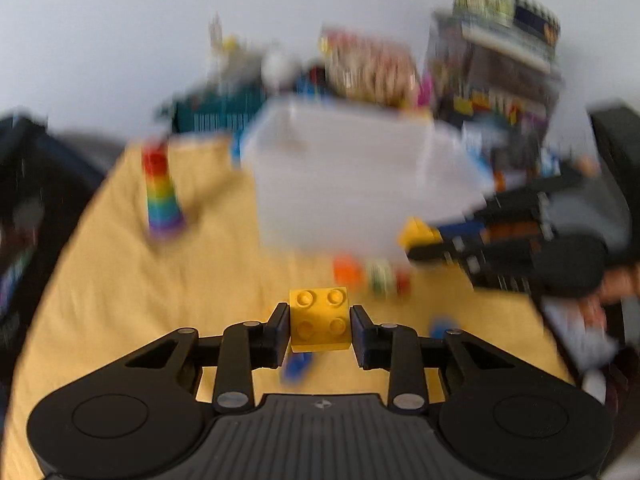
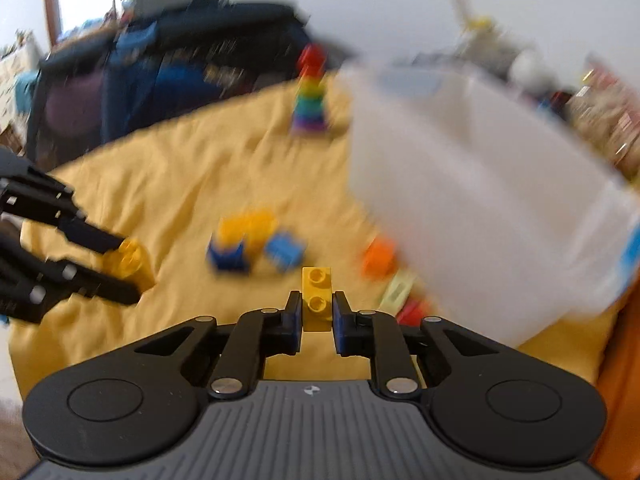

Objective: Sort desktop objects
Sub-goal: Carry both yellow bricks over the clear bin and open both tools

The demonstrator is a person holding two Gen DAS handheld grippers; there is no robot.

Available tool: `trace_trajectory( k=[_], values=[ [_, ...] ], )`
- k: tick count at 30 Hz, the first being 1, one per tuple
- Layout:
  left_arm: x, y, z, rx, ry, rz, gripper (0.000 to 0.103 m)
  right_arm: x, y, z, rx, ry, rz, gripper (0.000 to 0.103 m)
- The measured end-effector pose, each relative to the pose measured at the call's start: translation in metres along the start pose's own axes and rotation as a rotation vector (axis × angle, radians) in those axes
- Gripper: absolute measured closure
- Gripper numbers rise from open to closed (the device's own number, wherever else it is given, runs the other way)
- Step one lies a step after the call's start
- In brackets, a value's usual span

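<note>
My left gripper (image 1: 319,326) is shut on a square yellow brick (image 1: 319,318) and holds it above the yellow cloth (image 1: 120,280). My right gripper (image 2: 317,312) is shut on a narrow yellow brick (image 2: 317,298). A white plastic bin (image 1: 344,176) stands ahead of both; it fills the right of the right wrist view (image 2: 480,200). The right gripper with its brick (image 1: 418,234) shows at the bin's front right corner. The left gripper with its brick (image 2: 128,258) shows at the left. Both views are blurred.
Loose bricks lie on the cloth: blue and yellow ones (image 2: 252,244), an orange one (image 2: 378,260), a red one (image 2: 414,310). A rainbow stacking tower (image 1: 162,192) stands at the left. Boxes and toys (image 1: 500,60) crowd the back. A dark bag (image 2: 180,80) lies beyond the cloth.
</note>
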State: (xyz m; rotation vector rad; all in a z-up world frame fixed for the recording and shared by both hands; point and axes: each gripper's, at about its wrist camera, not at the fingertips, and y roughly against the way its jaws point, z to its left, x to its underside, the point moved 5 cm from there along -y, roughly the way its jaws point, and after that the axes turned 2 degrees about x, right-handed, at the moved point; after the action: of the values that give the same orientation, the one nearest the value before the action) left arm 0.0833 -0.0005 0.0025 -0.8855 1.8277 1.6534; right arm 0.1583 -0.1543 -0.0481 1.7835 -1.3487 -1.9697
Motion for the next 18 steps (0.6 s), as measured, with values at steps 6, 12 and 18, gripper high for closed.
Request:
trace_trajectory(
  k=[6,12,18],
  values=[
    [-0.098,-0.028,-0.007,0.006,-0.068,-0.112,0.068,-0.056,0.02,-0.039,0.127,-0.032,-0.106,0.086],
    [-0.135,-0.083,-0.02,0.012,-0.1,-0.074,0.067,-0.08,0.0,-0.082,0.206,-0.163,-0.073,0.086],
    [-0.122,-0.117,-0.017,0.015,-0.094,0.009,0.053,-0.068,-0.034,-0.108,0.296,-0.282,0.026,0.072]
  ],
)
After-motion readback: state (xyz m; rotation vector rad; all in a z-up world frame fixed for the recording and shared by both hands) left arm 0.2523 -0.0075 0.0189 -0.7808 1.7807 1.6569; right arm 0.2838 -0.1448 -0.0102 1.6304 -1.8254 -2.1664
